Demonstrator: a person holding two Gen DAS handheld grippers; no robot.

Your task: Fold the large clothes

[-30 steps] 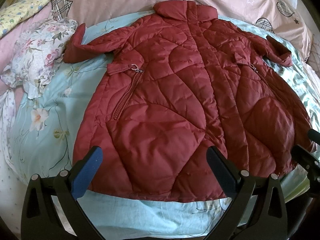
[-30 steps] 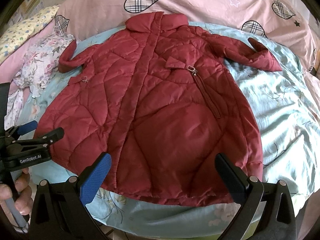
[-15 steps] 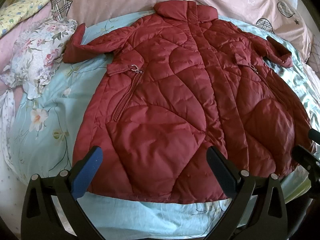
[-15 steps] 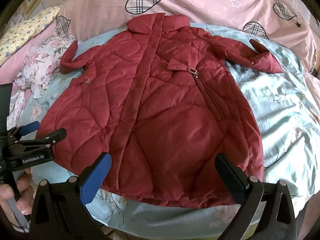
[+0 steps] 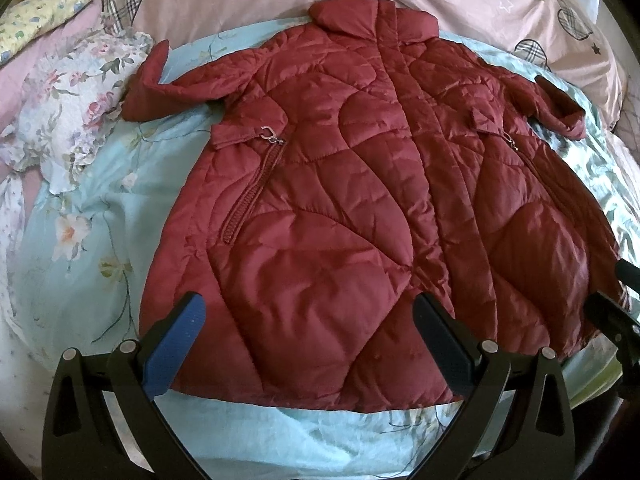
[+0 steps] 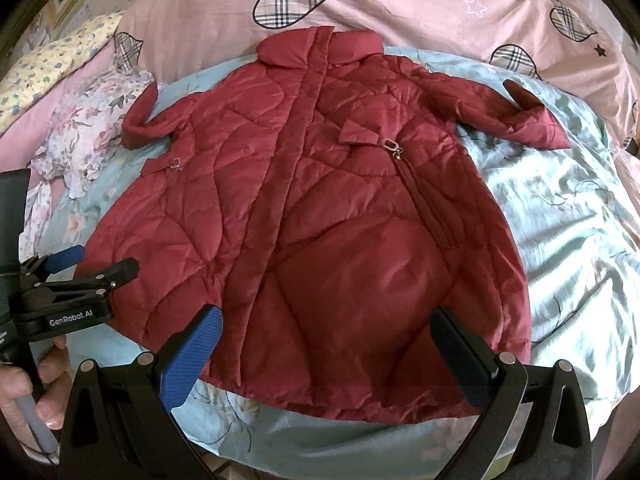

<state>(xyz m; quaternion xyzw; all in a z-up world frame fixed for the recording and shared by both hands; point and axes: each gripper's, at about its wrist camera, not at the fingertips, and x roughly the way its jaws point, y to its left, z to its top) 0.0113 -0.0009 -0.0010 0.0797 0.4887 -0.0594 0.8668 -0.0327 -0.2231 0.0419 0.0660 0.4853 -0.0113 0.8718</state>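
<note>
A dark red quilted coat (image 5: 352, 200) lies spread flat, front up, on a light blue floral sheet (image 5: 80, 216), collar at the far end, both sleeves out to the sides. In the right wrist view the same coat (image 6: 320, 220) fills the middle. My left gripper (image 5: 308, 316) hangs open above the hem's left half with nothing between its fingers. My right gripper (image 6: 326, 328) is open too, above the hem's right half. The left gripper (image 6: 64, 272) also shows at the left edge of the right wrist view, held by a hand (image 6: 20, 384).
A pink duvet (image 5: 240, 0) with plaid hearts lies beyond the collar. A crumpled floral cloth (image 5: 76, 108) sits left of the left sleeve. A yellow flowered pillow (image 6: 52, 60) is at the far left. Bare blue sheet (image 6: 568, 232) stretches right of the coat.
Both grippers have drifted slightly towards the coat, so it sits a little lower and larger in the right wrist view. Both stay open. The coat has not moved.
</note>
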